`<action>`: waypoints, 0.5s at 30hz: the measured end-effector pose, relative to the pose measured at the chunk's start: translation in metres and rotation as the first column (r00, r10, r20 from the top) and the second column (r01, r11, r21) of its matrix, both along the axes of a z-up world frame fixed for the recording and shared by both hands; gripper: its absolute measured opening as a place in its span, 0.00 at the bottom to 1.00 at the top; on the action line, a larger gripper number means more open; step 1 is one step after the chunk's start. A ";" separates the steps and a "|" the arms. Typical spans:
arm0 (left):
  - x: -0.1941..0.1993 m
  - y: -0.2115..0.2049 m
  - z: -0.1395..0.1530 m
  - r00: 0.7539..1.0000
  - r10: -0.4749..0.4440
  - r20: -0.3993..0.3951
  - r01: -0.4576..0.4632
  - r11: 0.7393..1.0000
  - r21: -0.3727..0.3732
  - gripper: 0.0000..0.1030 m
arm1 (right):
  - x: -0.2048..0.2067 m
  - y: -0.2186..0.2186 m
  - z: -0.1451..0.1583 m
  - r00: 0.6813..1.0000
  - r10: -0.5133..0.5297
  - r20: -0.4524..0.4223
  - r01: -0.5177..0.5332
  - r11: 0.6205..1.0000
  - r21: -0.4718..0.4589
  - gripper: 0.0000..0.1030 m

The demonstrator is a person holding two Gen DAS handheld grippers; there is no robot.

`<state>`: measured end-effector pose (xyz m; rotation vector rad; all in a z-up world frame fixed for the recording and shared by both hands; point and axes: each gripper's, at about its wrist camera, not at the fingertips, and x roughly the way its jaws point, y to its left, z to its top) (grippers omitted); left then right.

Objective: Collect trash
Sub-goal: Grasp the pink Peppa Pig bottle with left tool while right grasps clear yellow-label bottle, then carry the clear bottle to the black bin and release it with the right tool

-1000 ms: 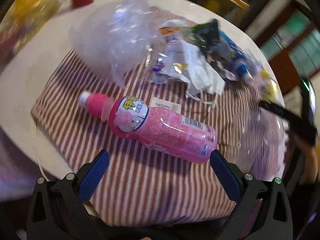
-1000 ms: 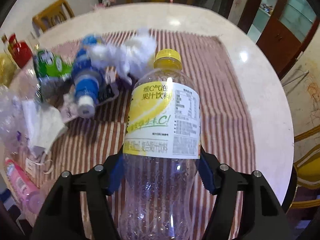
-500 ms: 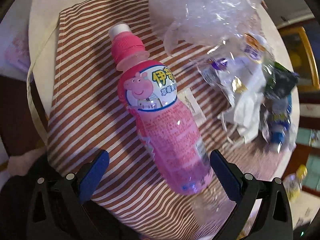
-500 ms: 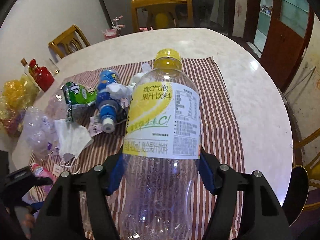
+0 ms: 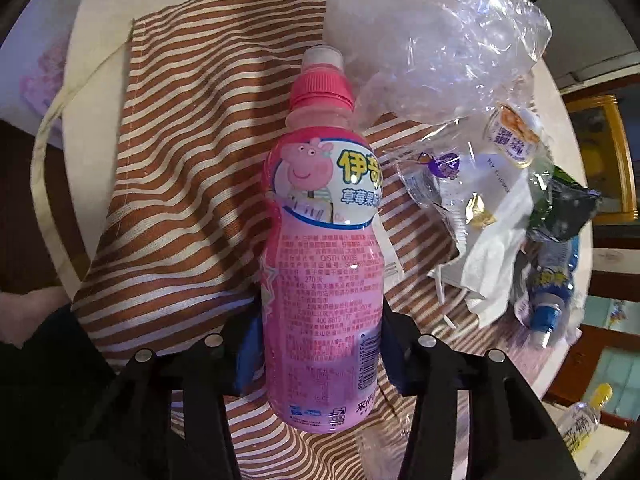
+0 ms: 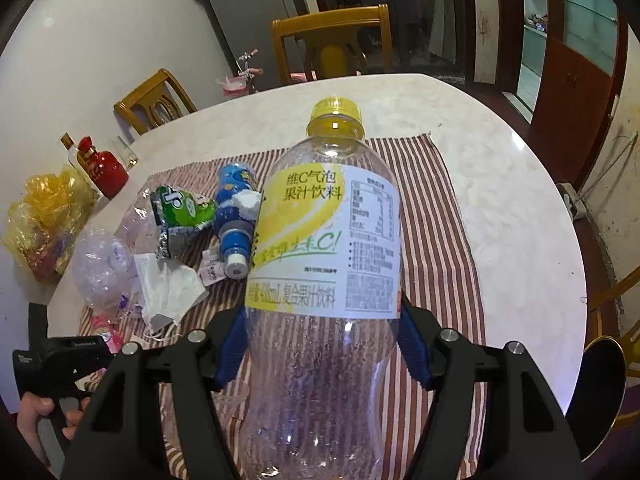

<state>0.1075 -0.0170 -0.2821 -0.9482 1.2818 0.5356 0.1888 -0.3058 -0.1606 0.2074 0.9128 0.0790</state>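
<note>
Left wrist view: the left gripper is closing its blue-padded jaws on the lower body of a pink drink bottle lying on a striped cloth, pads against its sides, cap pointing away. Crumpled clear plastic, a white face mask and a blue bottle lie to its right on the round table. Right wrist view: the right gripper grips a clear, yellow-capped bottle, held clear above the cloth.
</note>
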 end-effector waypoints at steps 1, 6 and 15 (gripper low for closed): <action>-0.001 0.003 -0.002 1.000 -0.006 0.012 0.006 1.000 -0.015 0.48 | -0.002 0.000 0.001 1.000 0.002 0.003 -0.002 1.000 0.001 0.62; -0.016 0.011 0.011 0.994 -0.076 0.083 0.079 0.996 -0.039 0.48 | -0.008 -0.001 0.006 1.000 -0.006 0.013 0.006 1.000 -0.001 0.62; -0.024 0.040 0.043 0.956 -0.167 0.240 0.194 0.977 -0.091 0.48 | -0.016 0.004 0.008 1.000 -0.017 0.025 0.017 1.000 -0.008 0.63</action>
